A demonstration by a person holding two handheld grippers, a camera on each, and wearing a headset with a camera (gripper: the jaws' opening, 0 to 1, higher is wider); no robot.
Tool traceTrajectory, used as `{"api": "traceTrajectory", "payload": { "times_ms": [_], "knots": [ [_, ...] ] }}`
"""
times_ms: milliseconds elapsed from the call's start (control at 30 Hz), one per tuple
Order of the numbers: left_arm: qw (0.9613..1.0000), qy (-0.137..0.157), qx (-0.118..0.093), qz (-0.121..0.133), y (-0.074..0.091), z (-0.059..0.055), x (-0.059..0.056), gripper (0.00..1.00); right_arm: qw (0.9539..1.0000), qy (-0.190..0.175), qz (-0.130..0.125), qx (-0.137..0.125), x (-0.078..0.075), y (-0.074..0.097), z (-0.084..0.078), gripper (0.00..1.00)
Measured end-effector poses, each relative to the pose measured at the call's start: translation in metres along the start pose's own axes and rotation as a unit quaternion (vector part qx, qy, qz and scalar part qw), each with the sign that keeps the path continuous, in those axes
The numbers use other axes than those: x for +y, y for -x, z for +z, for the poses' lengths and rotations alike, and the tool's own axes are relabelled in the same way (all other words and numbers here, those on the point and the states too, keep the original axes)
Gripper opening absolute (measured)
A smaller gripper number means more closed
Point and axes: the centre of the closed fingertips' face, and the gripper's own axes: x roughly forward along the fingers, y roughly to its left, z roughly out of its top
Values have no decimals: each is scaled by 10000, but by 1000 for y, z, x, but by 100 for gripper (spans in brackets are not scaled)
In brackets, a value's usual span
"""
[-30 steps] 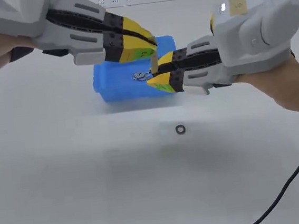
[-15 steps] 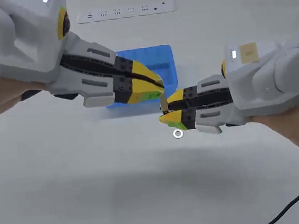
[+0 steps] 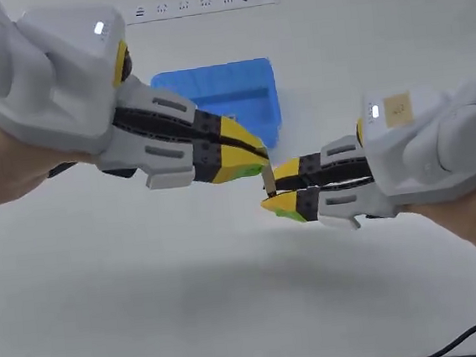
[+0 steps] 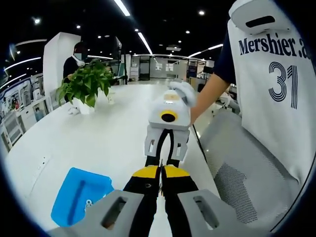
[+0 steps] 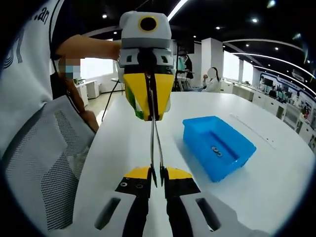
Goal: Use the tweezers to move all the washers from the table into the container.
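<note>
Tweezers: thin bare metal (image 5: 152, 148) – two slim arms with a narrow gap between them, narrowing to fine tips; in the head view a short pale length of them (image 3: 266, 176) shows between the two grippers.
Tweezers, place: held above the table, bridging the grippers, which face each other nose to nose; the butt end sits in the left gripper and the tips reach into the right one.
Left gripper: (image 3: 261, 158) jaws clamped flat on the upper part of the tweezers; in its own view the yellow tips (image 4: 160, 174) meet around the thin metal (image 4: 160, 168).
Right gripper: (image 5: 158, 177) jaws closed in on the tweezers near the tips, one jaw on each arm; in the head view it (image 3: 269, 199) sits just below and right of the left gripper's nose.
Washers: small dark rings (image 5: 216, 149) lying together on the floor of the container – in the left gripper view they show as a pale speck (image 4: 89, 202).
Container: blue, rectangular, open-topped (image 3: 247, 93), on the table just behind the grippers.
Table: white and plain (image 3: 233, 297).
Power strip: white (image 3: 196, 5), along the far edge behind the container.
Plant: leafy green (image 4: 86, 84), far off on the table in the left gripper view.
</note>
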Motion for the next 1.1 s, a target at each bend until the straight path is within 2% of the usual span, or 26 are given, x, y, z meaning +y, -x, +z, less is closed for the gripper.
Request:
{"api": "traceTrajectory", "payload": {
  "times_ms": [300,600,1100],
  "knots": [
    [10000,34,-3,-35,-11,-4,7,6,9999,-80,-133,74,-10,3,-12,12],
    [9999,106,-2,-23,-14,-11,11,6,9997,-124,-186,129,-13,0,-19,12],
    [9997,230,66,15,-17,-22,14,6,9995,-234,-95,176,-15,-8,-27,12]
  ]
}}
